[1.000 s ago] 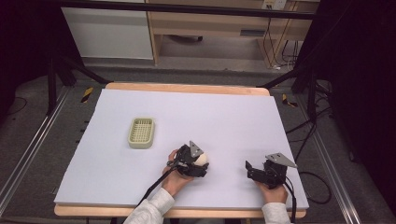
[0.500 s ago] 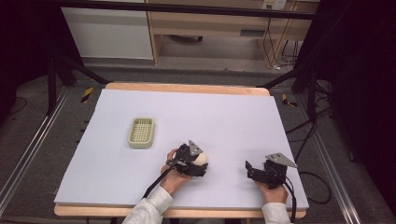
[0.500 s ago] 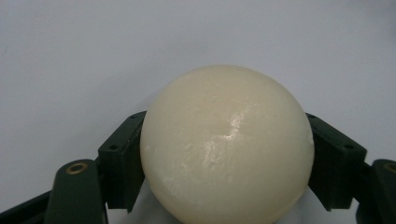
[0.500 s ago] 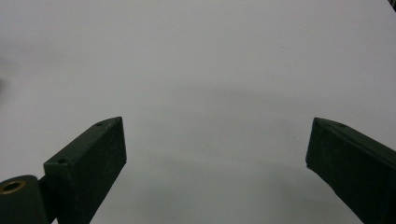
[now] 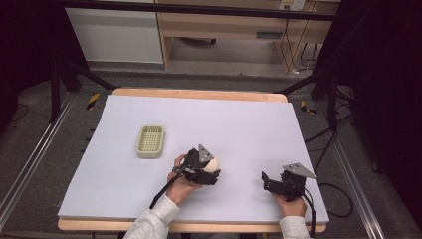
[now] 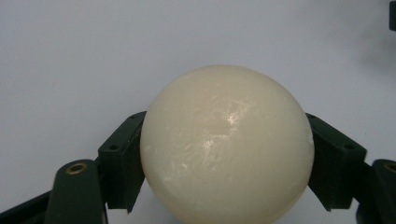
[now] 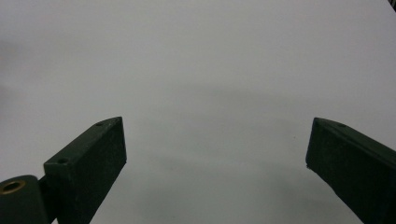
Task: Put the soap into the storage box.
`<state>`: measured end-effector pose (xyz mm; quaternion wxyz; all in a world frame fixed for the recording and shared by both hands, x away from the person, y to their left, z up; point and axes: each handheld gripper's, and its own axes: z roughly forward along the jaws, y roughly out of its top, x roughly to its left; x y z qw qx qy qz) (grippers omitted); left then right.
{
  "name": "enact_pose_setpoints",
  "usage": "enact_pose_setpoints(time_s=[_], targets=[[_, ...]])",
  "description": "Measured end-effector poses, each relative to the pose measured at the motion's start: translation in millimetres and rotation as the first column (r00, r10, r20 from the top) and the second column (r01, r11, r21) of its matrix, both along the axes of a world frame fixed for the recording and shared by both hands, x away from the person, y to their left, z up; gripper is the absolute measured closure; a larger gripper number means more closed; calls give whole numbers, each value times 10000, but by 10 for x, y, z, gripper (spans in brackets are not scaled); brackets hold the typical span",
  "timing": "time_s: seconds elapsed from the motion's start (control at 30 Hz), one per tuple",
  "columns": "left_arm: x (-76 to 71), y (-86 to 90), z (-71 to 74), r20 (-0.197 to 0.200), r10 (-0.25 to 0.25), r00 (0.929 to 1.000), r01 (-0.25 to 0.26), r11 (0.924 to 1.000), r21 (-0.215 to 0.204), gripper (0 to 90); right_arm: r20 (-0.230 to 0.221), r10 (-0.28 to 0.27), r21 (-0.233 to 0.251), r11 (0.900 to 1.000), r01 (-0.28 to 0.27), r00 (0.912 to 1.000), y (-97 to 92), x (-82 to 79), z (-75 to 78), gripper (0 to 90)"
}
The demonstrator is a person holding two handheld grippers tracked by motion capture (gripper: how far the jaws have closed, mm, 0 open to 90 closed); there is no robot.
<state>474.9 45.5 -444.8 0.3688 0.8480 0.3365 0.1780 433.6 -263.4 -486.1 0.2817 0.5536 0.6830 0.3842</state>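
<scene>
left gripper point(image 5: 211, 169) is pinching a cream ball point(image 5: 213, 164), one pad on each flank. in the left gripper view the ball point(image 6: 226, 144) sits square between the two black jaws, pads point(image 6: 122, 161) pressed onto its sides. it looks close to a sphere there, so no clear long axis and no end that points anywhere. surface is smooth with a few glossy scuffs. can't tell from either view whether it is a true ball or slightly egg shaped.

location: front half of the white table sheet point(image 5: 249, 129), a bit left of centre, near the person's edge. small ribbed basket point(image 5: 151, 141) sits apart from it, further back and to the left. from the high view i can't say for sure if the ball rests on the sheet or hangs just above it.

hidden bits: the ball's underside is cut off by the bottom edge of the left gripper view. from above, the gripper body and its grey plate cover much of the ball, only a pale sliver shows. left hand point(image 5: 181, 186) is mostly under the gripper.

right gripper point(image 5: 264, 180) is parked well to the right on the sheet, jaws spread wide, nothing between them. right gripper view has just bare sheet point(image 7: 210, 93) past the jaw tips. right hand point(image 5: 291, 205) is partly cut off by the frame bottom.
</scene>
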Motion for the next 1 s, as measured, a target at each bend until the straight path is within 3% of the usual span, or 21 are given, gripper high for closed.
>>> enact_pose_setpoints(time_s=[0.47,1.0], targets=[[81,451,351,-20,601,9982,-601,9959,-674,242,-32,-27,-8,10000,27,10000,3,2,-1,55],[153,711,463,98,971,9952,-966,9942,-467,242,19,-36,-13,10000,36,10000,2,-2,1,57]])
